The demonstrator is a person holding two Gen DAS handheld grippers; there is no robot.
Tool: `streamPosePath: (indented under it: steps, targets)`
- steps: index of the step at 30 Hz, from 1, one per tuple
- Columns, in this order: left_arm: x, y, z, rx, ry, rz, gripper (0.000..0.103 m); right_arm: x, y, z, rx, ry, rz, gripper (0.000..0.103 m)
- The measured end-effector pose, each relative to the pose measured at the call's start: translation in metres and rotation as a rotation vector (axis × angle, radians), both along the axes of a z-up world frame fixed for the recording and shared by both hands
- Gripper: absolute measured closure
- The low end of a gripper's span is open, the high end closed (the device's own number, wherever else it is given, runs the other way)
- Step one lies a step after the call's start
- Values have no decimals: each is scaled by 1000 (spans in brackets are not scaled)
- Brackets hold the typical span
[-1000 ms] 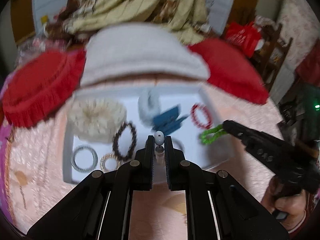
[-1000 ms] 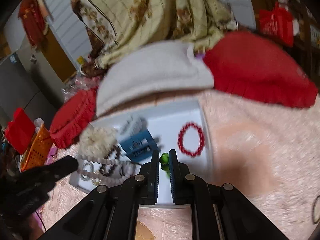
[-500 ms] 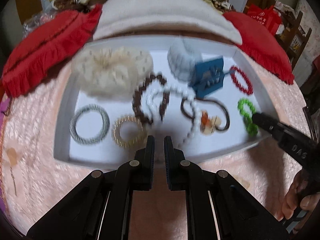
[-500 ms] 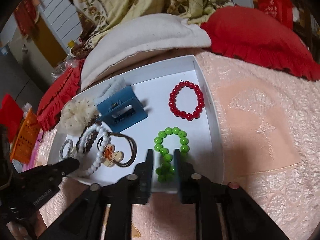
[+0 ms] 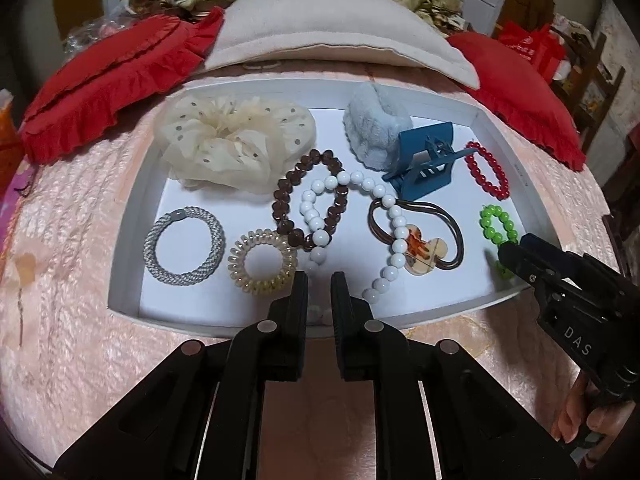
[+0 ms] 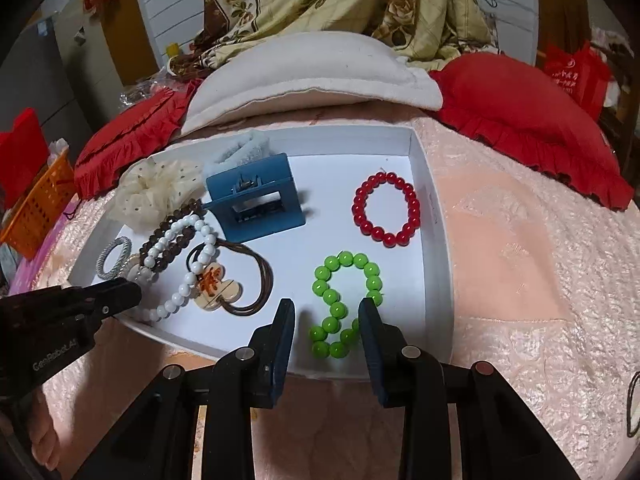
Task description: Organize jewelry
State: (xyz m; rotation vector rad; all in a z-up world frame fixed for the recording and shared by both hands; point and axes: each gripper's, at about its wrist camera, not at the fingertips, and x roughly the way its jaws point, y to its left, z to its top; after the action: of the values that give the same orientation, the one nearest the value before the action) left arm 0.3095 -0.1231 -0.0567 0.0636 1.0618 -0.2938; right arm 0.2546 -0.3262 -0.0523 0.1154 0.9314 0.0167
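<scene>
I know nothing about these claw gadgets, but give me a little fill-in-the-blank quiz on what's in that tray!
1. The bead bracelet lying between the fingers of the right claw is ____.
2. The blue hair clip lies to the ____ of the red bracelet in the right wrist view.
3. The white bead strand crosses a bracelet of ____ beads.
4. The right claw's jaws are ____.

Missing words: green; left; brown; open

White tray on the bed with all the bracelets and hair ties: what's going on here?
A person holding a gripper in each hand is sorting jewelry into a white tray on a pink bedspread. The right gripper is open, its fingers on either side of the green bead bracelet lying twisted in the tray. The left gripper sits slightly open at the near end of the white bead bracelet, which lies draped over a brown bead bracelet and a brown hair tie. Neither gripper holds anything.
</scene>
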Motion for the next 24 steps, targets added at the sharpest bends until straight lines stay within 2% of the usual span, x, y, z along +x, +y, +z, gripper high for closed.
streamPosePath:
  steps: [3,7,12,14,24]
  targets:
    - [-3,1,13,-35,5,-11,92,1,-7,6,70,-8,-26,72]
    - [-23,8,46,-56,-70,-26,90,-14,-15,29,89,-83,-56,71]
    - [-65,29,77,-102,-147,18,54,-53,-21,53,84,-130,-90,70]
    - [-84,39,82,-107,-155,41,51,-76,-22,56,87,-132,-101,65]
    - [-187,76,62,-23,-131,167,51,-190,-12,39,148,-82,-172,65]
